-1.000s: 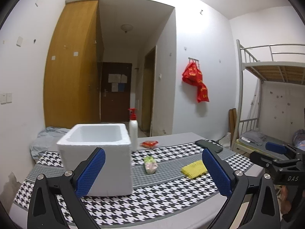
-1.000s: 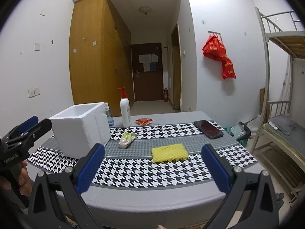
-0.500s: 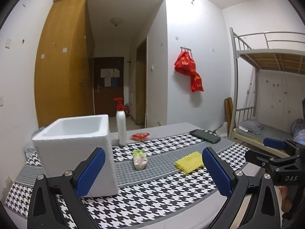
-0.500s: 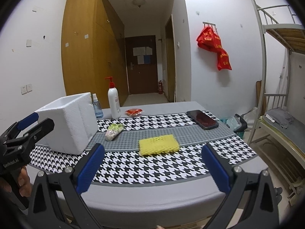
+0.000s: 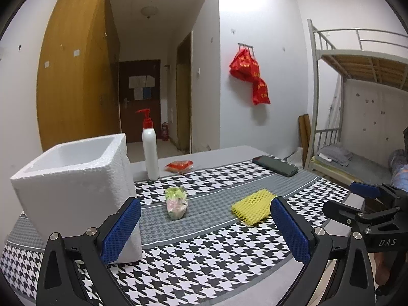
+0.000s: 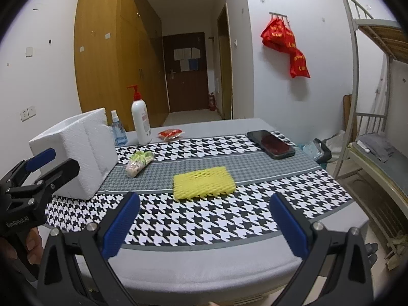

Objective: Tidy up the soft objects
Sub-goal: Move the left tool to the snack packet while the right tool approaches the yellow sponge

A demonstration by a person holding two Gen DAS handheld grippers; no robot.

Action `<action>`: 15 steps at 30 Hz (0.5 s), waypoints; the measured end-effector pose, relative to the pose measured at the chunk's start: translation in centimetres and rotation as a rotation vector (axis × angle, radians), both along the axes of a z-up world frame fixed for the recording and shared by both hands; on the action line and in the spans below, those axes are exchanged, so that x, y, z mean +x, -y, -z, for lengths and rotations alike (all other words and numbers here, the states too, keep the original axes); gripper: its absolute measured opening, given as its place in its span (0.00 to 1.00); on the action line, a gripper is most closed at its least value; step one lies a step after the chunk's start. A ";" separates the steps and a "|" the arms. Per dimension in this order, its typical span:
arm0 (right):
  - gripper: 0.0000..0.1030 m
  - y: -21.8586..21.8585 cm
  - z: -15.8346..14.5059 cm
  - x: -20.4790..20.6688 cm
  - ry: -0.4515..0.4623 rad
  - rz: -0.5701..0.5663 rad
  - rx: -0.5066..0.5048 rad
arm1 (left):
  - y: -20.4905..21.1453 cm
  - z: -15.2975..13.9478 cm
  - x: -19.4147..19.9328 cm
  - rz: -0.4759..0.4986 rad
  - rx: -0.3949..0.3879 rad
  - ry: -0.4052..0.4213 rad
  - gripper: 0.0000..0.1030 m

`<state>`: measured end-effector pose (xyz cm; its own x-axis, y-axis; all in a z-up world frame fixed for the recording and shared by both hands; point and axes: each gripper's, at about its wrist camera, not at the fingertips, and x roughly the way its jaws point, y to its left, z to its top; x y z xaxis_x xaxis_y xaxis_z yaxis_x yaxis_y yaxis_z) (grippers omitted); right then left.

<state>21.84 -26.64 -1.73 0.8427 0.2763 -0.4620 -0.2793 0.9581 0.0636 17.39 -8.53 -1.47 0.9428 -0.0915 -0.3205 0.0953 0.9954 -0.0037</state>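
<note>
Left wrist view shows the left hand-held gripper (image 5: pixel 205 227) held above the near edge of a desk (image 5: pixel 229 275) covered with a black-and-white houndstooth cloth. Its two blue-padded fingers (image 5: pixel 119 229) are spread wide and hold nothing. A white foam box (image 5: pixel 76 186) with an open top stands on the left of the desk, just behind the left finger. To its right, in the middle of the cloth's grey band, lies a small soft packet in green and pink wrapping (image 5: pixel 176 202). Farther right on the same band lies a flat yellow foam net (image 5: pixel 251 207). Behind them stand a white pump bottle with a red top (image 5: pixel 150 150) and a small red packet (image 5: pixel 179 165), and a dark phone (image 5: pixel 275 165) lies at the far right.

Right wrist view shows the right hand-held gripper (image 6: pixel 204 227), also spread wide and empty, above the near desk edge. The yellow foam net (image 6: pixel 203 183) lies straight ahead between its fingers, well apart from the foam box (image 6: pixel 76 150) at the left. The green and pink packet (image 6: pixel 139 163) lies just beside the box. A small blue spray bottle (image 6: pixel 118 128) stands behind the box, next to the pump bottle (image 6: pixel 141 119). The other gripper's black frame (image 6: pixel 30 183) shows at the left edge, with part of a person's hand (image 6: pixel 17 247) below it.
</note>
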 end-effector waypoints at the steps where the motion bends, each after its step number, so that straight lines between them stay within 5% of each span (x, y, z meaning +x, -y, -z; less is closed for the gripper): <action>1: 0.99 0.0 0.1 0.4 -0.006 -0.002 0.001 | -0.1 0.1 0.4 -0.001 -0.002 -0.008 0.99; 15: 0.99 -0.2 1.6 4.1 -0.062 -0.011 -0.008 | 0.2 1.8 5.4 -0.011 0.004 -0.147 0.99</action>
<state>25.99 -26.44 -3.35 0.8095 0.2817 -0.5152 -0.2858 0.9555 0.0733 22.79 -8.69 -3.23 0.8866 -0.0797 -0.4555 0.0828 0.9965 -0.0132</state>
